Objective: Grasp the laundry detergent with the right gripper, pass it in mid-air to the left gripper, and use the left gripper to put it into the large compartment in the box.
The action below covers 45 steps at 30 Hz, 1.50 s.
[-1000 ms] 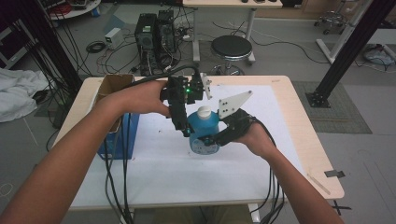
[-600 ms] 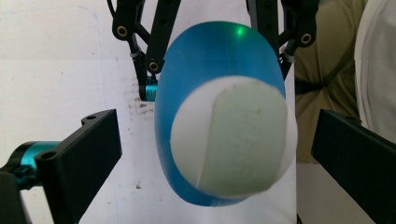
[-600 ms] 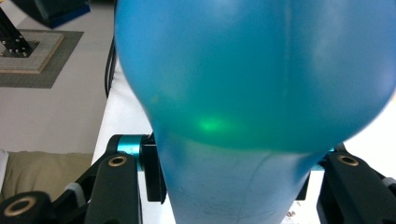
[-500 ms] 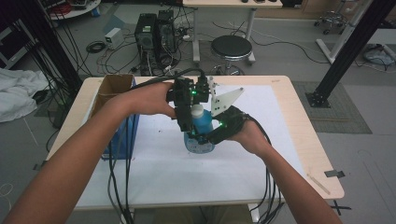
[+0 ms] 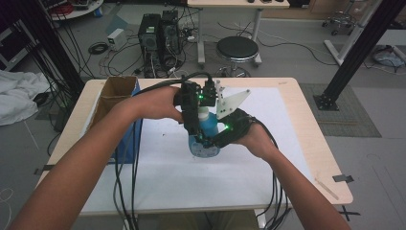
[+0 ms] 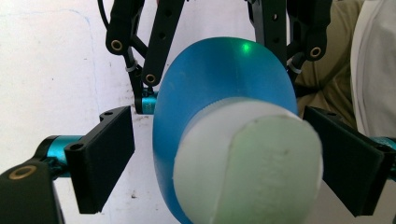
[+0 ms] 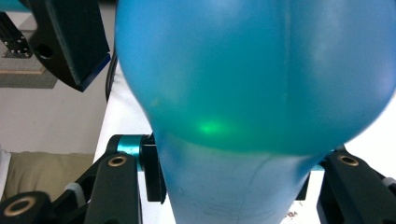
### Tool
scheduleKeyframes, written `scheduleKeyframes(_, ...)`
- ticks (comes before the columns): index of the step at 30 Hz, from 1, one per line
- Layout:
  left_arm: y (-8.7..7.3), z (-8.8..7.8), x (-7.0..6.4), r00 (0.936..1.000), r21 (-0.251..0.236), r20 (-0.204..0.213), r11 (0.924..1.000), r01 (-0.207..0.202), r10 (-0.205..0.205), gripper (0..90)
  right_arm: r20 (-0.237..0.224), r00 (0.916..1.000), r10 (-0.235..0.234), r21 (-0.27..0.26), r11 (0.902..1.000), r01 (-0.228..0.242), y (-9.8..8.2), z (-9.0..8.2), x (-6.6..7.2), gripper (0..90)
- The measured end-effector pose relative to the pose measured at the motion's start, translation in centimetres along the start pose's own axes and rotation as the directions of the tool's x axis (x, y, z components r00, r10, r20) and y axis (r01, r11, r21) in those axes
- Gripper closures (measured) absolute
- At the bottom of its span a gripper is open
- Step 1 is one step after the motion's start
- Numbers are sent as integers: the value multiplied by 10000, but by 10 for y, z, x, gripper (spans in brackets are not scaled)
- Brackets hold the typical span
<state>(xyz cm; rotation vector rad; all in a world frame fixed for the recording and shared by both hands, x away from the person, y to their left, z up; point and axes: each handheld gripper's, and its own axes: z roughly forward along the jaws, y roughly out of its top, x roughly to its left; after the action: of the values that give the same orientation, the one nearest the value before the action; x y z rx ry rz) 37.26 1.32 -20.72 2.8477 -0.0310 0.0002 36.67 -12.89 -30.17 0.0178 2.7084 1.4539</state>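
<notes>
The right gripper (image 5: 210, 139) is clamping the blue bottle (image 5: 205, 136) low on its body, holding it upright on the white table (image 5: 158, 167), and in the right gripper view that blue body (image 7: 252, 79) is swelling up right between its jaws. Over the top, the left gripper (image 5: 197, 125) is coming down around the neck. Its jaws have just been closing, with the white cap (image 6: 247, 163) sitting between them, but there is daylight on both sides; the pads (image 6: 105, 156) are standing apart from the cap, not yet pressing it. So the step in hand looks like taking hold of the cap while the other hand steadies the bottle, most likely to twist it off. The next move calls for the left jaws to finish closing squarely on the cap, centred, then a turn about the bottle's axis, with the right grip holding firm so the body is not spinning along.
</notes>
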Motion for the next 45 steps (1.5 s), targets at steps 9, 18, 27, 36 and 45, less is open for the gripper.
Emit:
scheduleKeyframes(9, 0, 1, -1, 9998, 36, 29, 9998, -197, 197, 163, 13, 10000, 42, -46, 10000, -41, 0, 0, 1, 453)
scheduleKeyframes(18, 1, 1, -2, 9997, 79, 64, 9997, -237, 236, 262, 54, 10000, -4, -24, 10000, 4, 0, 1, 1, 452)
scheduleKeyframes(27, 1, 3, -3, 9994, 148, 60, 9993, -354, 353, 303, -20, 10000, 36, -28, 10000, -36, 0, 3, 1, 452)
scheduleKeyframes(36, 1, 6, -2, 9990, 167, 37, 9989, -438, 438, 348, -50, 10000, 25, -59, 10000, -26, 0, 3, 2, 452)
scheduleKeyframes(45, 2, 6, -3, 9985, 190, -37, 9983, -545, 546, 377, -114, 9999, 29, -50, 10000, -30, -1, 3, 3, 453)
